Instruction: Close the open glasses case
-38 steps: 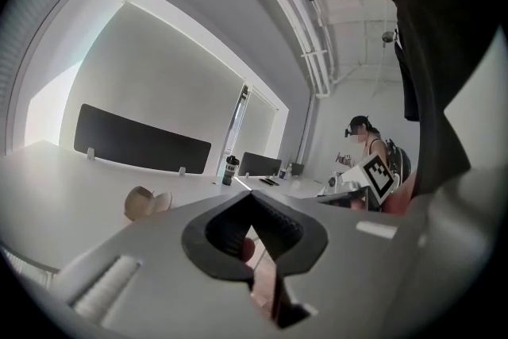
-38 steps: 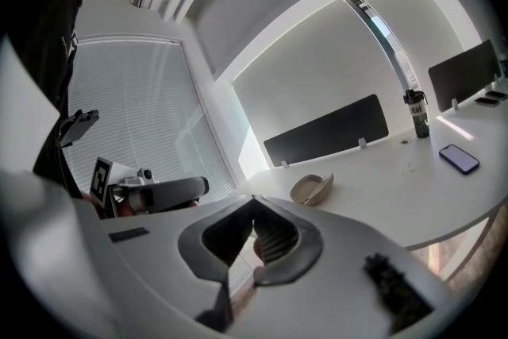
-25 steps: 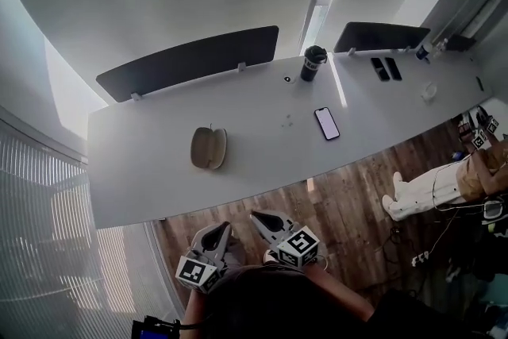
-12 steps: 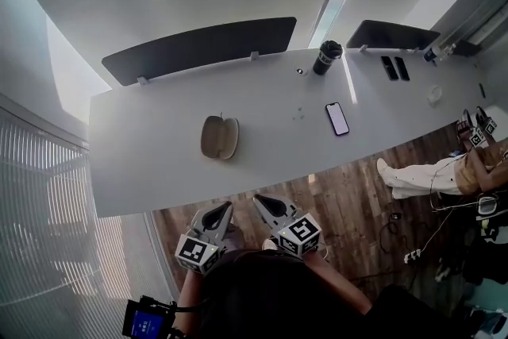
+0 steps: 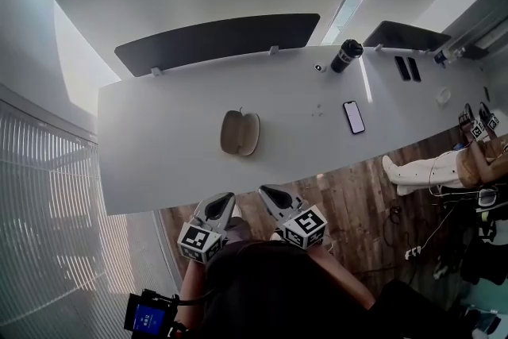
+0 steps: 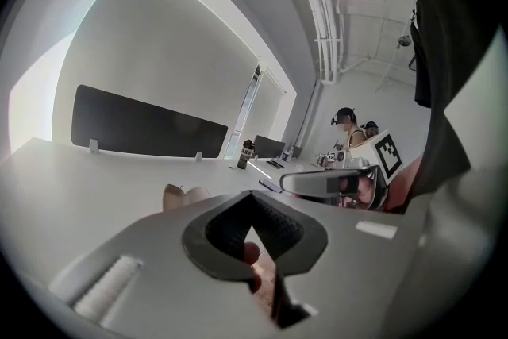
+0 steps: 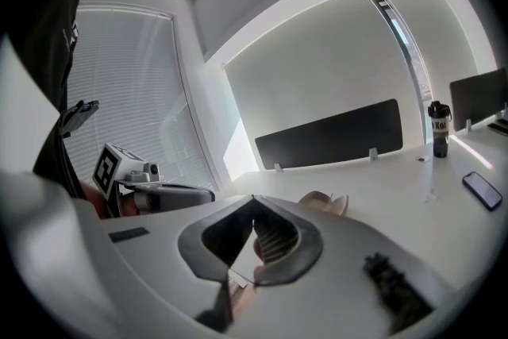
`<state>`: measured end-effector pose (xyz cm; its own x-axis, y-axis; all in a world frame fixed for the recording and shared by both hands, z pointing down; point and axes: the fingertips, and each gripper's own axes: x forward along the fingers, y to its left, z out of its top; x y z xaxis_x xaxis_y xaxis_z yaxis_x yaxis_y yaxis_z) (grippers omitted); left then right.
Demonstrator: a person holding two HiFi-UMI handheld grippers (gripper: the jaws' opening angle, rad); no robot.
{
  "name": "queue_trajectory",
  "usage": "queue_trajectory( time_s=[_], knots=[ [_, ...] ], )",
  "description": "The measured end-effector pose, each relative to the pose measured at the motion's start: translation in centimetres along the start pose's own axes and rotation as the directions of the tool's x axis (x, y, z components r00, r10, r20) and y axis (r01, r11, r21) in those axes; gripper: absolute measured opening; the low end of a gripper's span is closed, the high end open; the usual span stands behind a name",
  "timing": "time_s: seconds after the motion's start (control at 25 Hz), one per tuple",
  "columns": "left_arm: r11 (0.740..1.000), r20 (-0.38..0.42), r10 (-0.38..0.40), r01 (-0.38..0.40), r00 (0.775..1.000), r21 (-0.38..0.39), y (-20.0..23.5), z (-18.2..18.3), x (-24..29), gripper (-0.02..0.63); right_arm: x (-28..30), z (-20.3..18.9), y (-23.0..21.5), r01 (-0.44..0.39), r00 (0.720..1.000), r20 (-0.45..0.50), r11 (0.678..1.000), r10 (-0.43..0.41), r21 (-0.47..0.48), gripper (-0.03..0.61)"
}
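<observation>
Centrally, oval tan glasses case, smooth wht desk

Premises: an open-plan office. A long white desk carries dark divider screens along its far edge, with a phone and a drinks tumbler on top. Slatted window blinds on one side, wood plank floor beneath

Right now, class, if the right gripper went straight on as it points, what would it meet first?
Probably the open glasses case, lying ahead of the right gripper's shut fingers; depth is unclear.
</observation>
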<state>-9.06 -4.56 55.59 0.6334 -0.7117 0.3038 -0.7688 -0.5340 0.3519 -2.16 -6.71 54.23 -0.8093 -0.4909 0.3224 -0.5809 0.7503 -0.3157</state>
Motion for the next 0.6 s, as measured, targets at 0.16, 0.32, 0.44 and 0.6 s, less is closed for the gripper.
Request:
queue_trajectory(
  time_s=[0.16,0.32,0.44,0.6],
  knots=[
    [1.0,-0.03,-0.02,0.021,0.999,0.021,1.9,-0.6,-0.2,0.005,1.6,0.2,0.6,0.011,1.0,-0.009,1.0,-0.011,0.008,0.005],
    [0.999,-0.029,-0.047,0.047,0.998,0.002,3.2,0.1,-0.2,0.005,2.7,0.1,0.7,0.04,0.999,-0.019,0.999,-0.04,0.019,0.005],
    [0.999,-0.037,-0.051,0.05,0.998,-0.02,3.8,0.3,-0.1,0.006,3.0,0.2,0.8,0.053,0.998,-0.023,0.998,-0.052,0.016,0.005],
    [0.999,-0.057,-0.051,0.051,0.997,-0.002,4.7,-0.8,0.2,0.006,2.9,-0.2,-0.3,0.08,0.996,-0.033,0.996,-0.079,0.03,0.005]
  ],
)
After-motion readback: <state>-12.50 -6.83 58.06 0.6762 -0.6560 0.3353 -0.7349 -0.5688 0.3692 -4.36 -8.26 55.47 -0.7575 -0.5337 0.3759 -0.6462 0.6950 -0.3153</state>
